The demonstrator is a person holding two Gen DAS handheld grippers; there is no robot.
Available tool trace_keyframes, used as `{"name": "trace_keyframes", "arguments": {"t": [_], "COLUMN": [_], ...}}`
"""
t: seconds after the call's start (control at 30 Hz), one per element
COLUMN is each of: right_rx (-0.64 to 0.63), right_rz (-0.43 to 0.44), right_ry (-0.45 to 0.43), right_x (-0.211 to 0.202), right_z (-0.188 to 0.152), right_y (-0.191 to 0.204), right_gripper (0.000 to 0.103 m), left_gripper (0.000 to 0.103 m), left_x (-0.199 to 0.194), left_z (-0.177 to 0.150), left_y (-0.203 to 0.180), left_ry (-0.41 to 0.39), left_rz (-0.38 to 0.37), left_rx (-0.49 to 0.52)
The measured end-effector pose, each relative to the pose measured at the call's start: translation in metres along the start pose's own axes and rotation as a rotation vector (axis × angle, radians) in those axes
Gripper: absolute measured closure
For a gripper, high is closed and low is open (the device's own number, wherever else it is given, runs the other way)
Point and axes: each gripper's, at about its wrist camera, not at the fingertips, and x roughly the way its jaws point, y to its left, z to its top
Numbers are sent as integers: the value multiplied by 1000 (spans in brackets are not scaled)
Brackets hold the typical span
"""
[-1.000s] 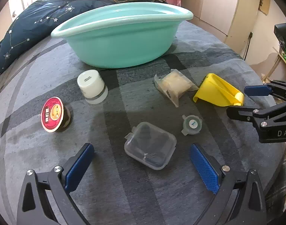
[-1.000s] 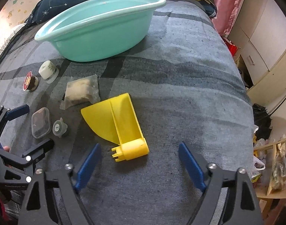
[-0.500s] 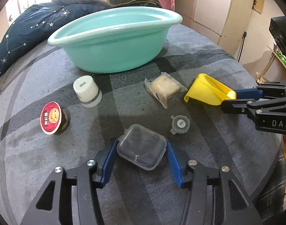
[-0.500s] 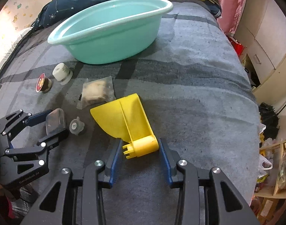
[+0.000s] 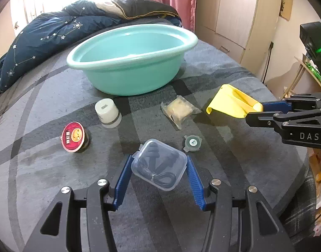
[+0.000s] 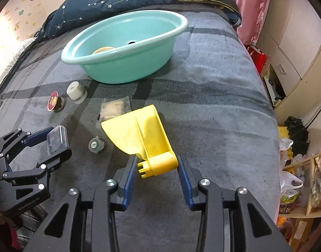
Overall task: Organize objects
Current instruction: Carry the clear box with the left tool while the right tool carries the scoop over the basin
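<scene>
left wrist view: the left claw (image 5: 158, 178) is clenched on the clear case (image 5: 159, 163), just above the bed (image 5: 234, 157). right wrist view: the right claw (image 6: 157, 173) grasps the yellow scoop (image 6: 143, 134) by its handle. next, probably carry both over the teal basin (image 6: 126, 63) and release.

My left wrist cam sits just behind my left gripper (image 5: 158, 178), close, tilted down over the grey bed (image 5: 55, 168) toward the teal basin (image 5: 128, 79). My right wrist cam looks the same way from my right gripper (image 6: 158, 168). Both views share the basin (image 6: 122, 67) and each shows the other gripper.
</scene>
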Motion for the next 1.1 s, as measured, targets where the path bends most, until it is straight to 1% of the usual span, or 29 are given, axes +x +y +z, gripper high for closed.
{"name": "trace_keyframes", "arguments": {"t": [0.57, 0.83, 1.1], "right_rx": [-25, -34, -50], "right_rz": [-4, -5, -11], "right_ry": [-56, -76, -102], "right_x": [-31, -41, -54], "right_z": [0, 2, 9], "right_y": [14, 18, 24], "right_gripper": [62, 62, 62], "left_gripper": [47, 47, 47], "left_x": [-37, -47, -58], "left_z": [1, 2, 10], "left_y": [-3, -3, 0], "left_ry": [-59, -71, -91], "left_rz": [6, 10, 10], "left_rx": [6, 3, 4]}}
